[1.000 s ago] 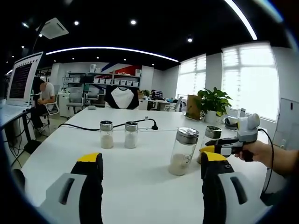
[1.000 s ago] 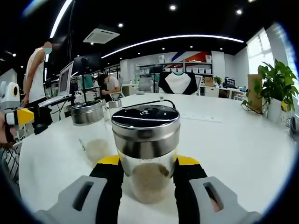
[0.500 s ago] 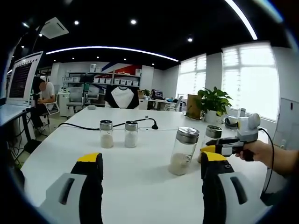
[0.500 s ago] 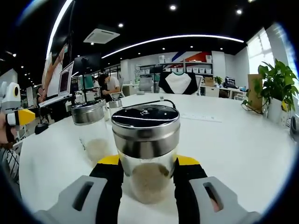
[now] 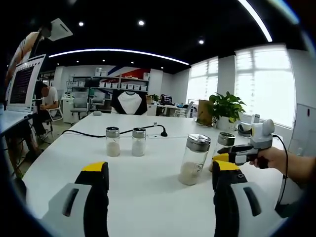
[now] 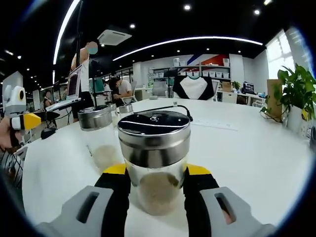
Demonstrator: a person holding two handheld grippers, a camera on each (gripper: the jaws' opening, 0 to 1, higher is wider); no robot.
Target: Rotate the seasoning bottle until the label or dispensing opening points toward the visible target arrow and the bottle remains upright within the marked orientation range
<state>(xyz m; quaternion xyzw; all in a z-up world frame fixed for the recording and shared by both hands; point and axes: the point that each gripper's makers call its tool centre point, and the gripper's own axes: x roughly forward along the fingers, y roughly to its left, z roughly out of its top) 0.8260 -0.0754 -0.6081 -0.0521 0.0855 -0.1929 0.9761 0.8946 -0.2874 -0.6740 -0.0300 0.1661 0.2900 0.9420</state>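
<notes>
Right gripper (image 6: 154, 180) clamps seasoning bottle (image 6: 154, 160) holding pale powder

Open: bare white surface (image 5: 148, 187) ahead of left jaws.
Obstacle: steel-lidded glass jar (image 6: 98, 136) just beside clamped glass seasoning bottle (image 6: 154, 158).

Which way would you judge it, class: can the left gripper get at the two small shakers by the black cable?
Probably yes: the left gripper is open, and bare white table lies between it and the two small shakers.

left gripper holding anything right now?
No: in the left gripper view the left gripper stands open over bare white table, short of the nearest seasoning bottle.
</notes>
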